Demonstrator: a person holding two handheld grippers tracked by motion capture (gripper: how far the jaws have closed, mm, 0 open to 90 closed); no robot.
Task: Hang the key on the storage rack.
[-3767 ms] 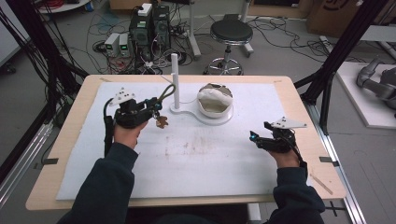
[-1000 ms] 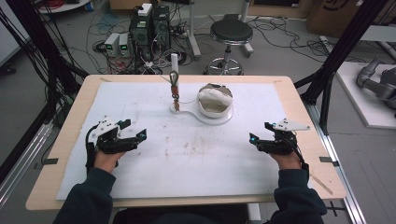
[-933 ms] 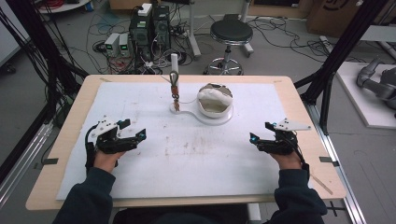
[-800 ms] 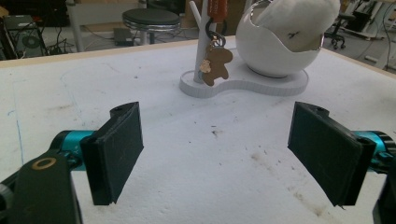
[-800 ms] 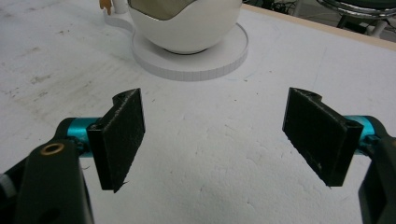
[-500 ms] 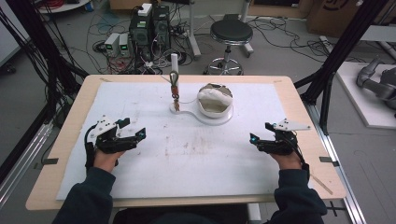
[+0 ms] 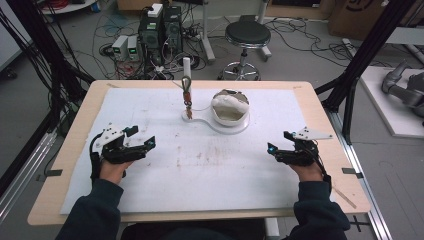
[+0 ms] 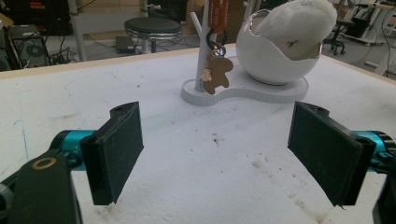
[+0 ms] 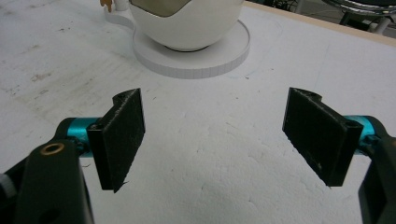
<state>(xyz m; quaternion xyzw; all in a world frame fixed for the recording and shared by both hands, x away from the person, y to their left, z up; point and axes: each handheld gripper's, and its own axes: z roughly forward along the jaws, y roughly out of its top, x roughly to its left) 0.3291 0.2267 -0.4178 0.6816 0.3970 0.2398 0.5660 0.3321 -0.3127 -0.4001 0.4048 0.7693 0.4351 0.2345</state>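
From the high view, I am seeing the left gripper (image 7: 131, 146) and right gripper (image 7: 289, 151) resting low on the white counter (image 7: 210, 170), well apart.

Through the left gripper view, its jaws are standing wide open, empty; the keychain (image 8: 215, 74) is hanging on the stand (image 8: 204, 46), its top cut off.

In the right gripper view, open jaws are facing the bowl (image 9: 187, 23), half cropped.
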